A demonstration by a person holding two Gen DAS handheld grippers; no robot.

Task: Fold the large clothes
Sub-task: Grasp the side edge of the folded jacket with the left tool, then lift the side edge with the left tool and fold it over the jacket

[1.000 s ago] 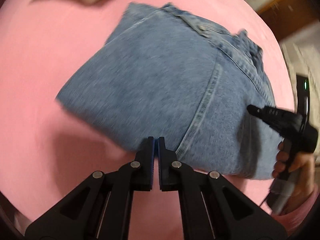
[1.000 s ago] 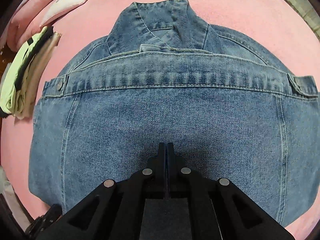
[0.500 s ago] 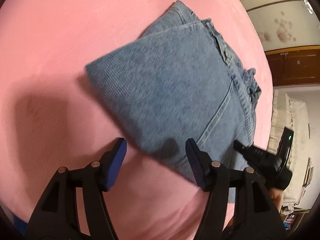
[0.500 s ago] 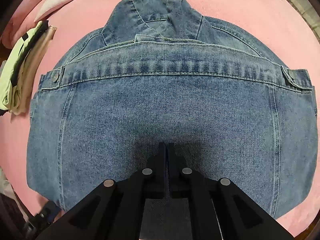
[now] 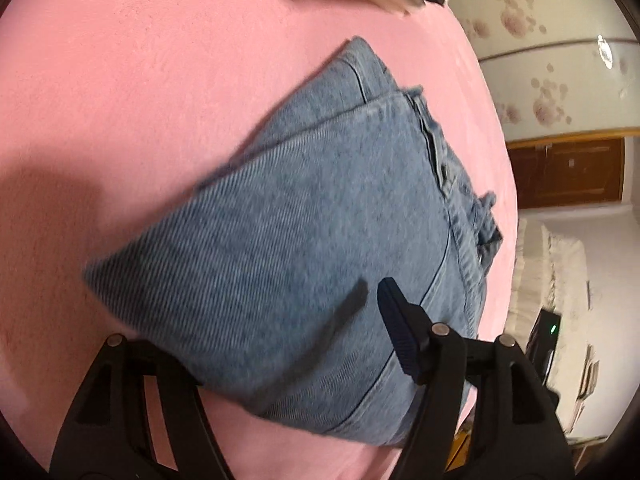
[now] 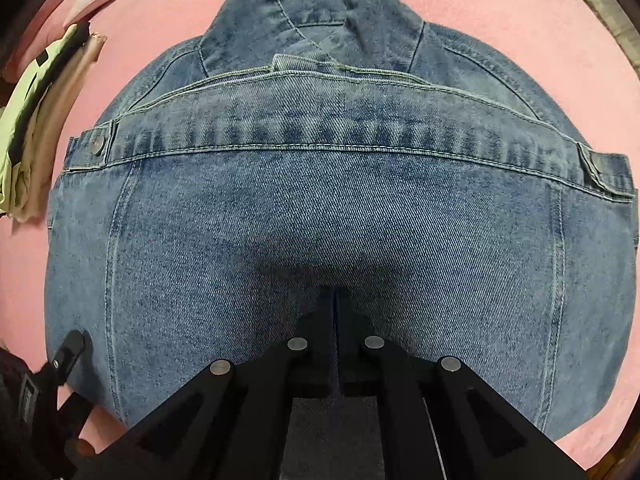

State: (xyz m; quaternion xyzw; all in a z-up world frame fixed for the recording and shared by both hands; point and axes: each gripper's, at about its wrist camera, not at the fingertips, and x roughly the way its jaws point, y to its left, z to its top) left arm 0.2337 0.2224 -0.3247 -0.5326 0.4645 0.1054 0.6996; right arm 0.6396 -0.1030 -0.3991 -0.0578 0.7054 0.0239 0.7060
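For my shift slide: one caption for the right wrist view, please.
Shut right gripper pressing down on the folded denim jacket lying on the pink bedspread.

Illumination is warm, indoor and moderately dim. Fisheye distortion bows all edges, with dark vignetted corners. The left wrist view is motion-blurred; the right wrist view is sharp. A soft shadow (image 5: 48,196) lies on the pink bedding (image 5: 160,60).
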